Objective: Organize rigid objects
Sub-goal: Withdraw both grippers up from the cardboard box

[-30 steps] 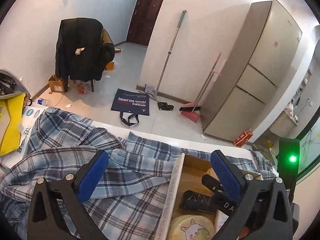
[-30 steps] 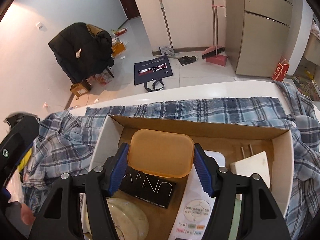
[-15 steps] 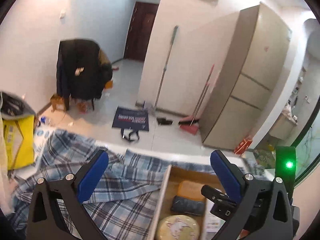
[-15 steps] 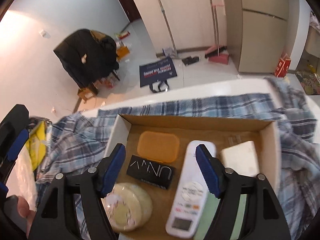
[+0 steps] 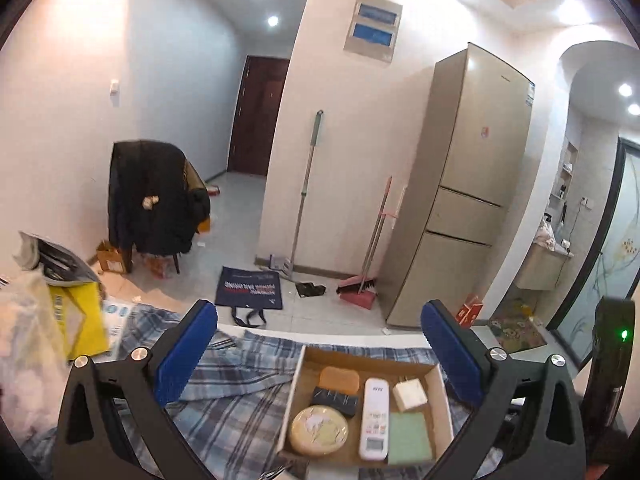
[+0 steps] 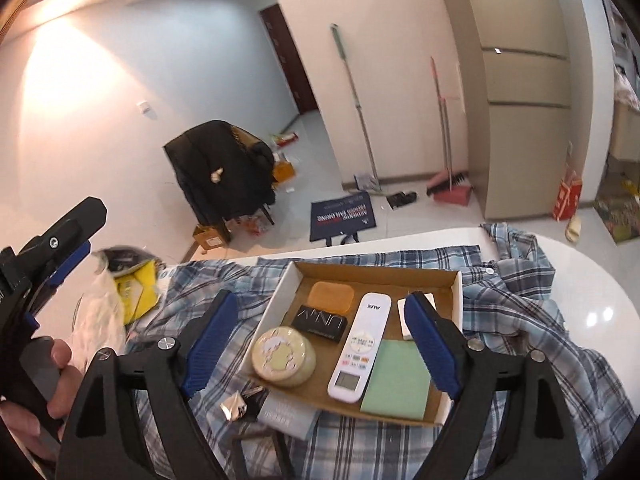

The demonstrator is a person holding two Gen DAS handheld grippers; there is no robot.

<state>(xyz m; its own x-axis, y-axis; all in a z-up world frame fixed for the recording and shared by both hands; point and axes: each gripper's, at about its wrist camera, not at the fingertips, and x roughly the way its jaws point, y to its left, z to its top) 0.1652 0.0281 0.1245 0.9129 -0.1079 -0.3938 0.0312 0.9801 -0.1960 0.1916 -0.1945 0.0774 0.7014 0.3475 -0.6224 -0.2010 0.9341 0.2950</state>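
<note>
Nearest the lens, my right claw (image 6: pixel 320 344) stands wide and empty; its jaws have just been opening, with nothing between the blue pads. My left claw (image 5: pixel 320 356) is likewise spread wide and holds nothing.

Just beyond the right claw's near tip, loose items lie on the plaid shirt (image 6: pixel 520 320): a grey flat box (image 6: pixel 286 414) and a crumpled foil scrap (image 6: pixel 234 404), both outside the tray. I judge the flat box stiff and light, best pinched across its short sides.

Next, the cardboard tray (image 6: pixel 376 272) rests on the shirt, which covers the white surface (image 6: pixel 592 292). Inside it:
- a round cream tin (image 6: pixel 284 354), probably smooth and apt to slip, so I would take it across its full width
- a black box (image 6: pixel 319 322), rigid
- an orange soap-like case (image 6: pixel 331 297) at the far wall
- a white remote (image 6: pixel 360 348), long and hard, best gripped at mid-length
- a green pad (image 6: pixel 398 380)
- a white block (image 5: pixel 409 395).

All look light and stiff.

Farthest, on the floor, stand a dark tote bag (image 6: pixel 343 213), a chair draped with a coat (image 6: pixel 222 168) and a refrigerator (image 5: pixel 476 184).
</note>
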